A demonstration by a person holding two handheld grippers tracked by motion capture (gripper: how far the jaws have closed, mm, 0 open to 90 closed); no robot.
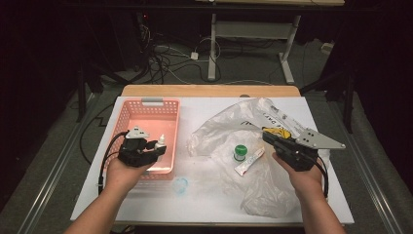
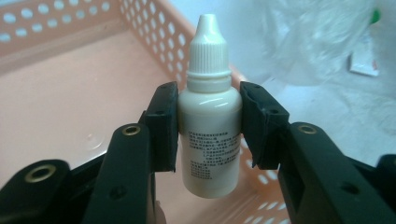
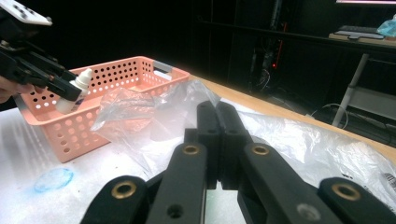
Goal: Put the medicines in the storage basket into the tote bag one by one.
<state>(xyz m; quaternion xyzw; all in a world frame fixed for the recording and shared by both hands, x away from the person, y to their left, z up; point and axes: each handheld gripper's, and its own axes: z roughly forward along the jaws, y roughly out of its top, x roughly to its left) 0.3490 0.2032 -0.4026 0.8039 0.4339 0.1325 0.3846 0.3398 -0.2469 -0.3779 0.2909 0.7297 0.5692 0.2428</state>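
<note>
A small white dropper bottle [image 2: 210, 116] with a ribbed white cap stands upright between the pads of my left gripper [image 2: 209, 126], which is shut on it. In the high view the left gripper [image 1: 157, 146] holds the bottle [image 1: 160, 142] over the right wall of the pink basket [image 1: 152, 113]. The right gripper view shows the same bottle [image 3: 74, 91] above the basket [image 3: 112, 74]. My right gripper [image 3: 217, 140] is shut with nothing between its jaws; it hovers over the clear plastic bag [image 1: 229, 131] at the table's right [image 1: 269, 136].
On the bag lie a green-capped jar [image 1: 239, 152] and a white tube [image 1: 249, 161]. A blue smear [image 1: 180, 185] marks the white tabletop below the basket. The table's wooden far edge [image 1: 209, 90] borders a dark floor with cables and a desk frame.
</note>
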